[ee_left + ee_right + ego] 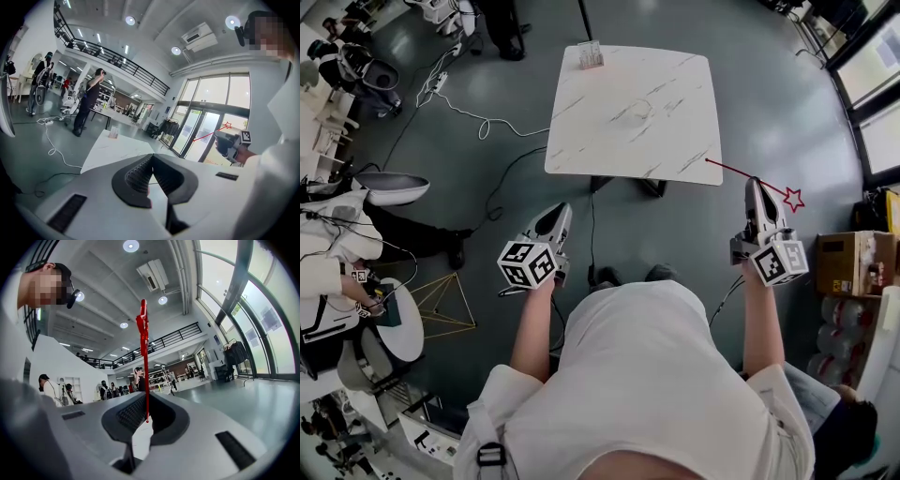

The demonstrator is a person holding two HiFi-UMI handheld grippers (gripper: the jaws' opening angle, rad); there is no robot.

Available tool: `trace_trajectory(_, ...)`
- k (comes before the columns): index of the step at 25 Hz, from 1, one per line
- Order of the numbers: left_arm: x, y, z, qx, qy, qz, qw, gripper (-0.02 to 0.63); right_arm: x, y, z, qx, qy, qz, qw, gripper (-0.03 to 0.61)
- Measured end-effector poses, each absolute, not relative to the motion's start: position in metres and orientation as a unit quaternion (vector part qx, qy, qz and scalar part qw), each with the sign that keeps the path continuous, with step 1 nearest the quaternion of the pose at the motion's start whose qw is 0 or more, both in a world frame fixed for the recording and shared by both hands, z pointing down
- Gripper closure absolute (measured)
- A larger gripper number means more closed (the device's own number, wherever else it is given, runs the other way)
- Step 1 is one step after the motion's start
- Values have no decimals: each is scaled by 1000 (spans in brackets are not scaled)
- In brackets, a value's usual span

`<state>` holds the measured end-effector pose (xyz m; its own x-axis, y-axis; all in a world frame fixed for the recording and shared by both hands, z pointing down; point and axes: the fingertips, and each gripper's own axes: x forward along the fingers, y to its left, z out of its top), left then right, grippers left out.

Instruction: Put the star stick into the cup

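My right gripper (757, 185) is shut on a thin red star stick (733, 172); its star end (793, 199) points right and its bare end reaches toward the table's near right corner. In the right gripper view the star stick (145, 371) stands upright between the shut jaws (146, 398). A small clear cup (591, 54) stands at the far left of the white marble table (675, 141). My left gripper (564, 210) is shut and holds nothing, short of the table's near edge. In the left gripper view I see the gripper (151, 157), the cup (113, 132) and the stick (211, 133).
A seated person (337, 248) and a small round table (398, 328) are at the left. A cardboard box (848, 262) and bottles stand at the right. Cables (478, 122) run over the grey floor. A person (89, 101) stands beyond the table.
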<state>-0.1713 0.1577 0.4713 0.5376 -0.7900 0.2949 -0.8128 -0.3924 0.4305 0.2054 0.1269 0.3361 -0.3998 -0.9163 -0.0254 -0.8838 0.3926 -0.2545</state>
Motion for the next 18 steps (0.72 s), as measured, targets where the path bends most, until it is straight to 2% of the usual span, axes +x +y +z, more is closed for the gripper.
trace_trajectory(9, -186, 151, 483, 835, -472, 28, 280, 600, 192, 131, 347, -545, 829, -105, 67, 546)
trace_trajectory(18, -184, 121, 483, 831, -480, 34, 278, 600, 184, 88, 356, -530, 837, -118, 65, 546)
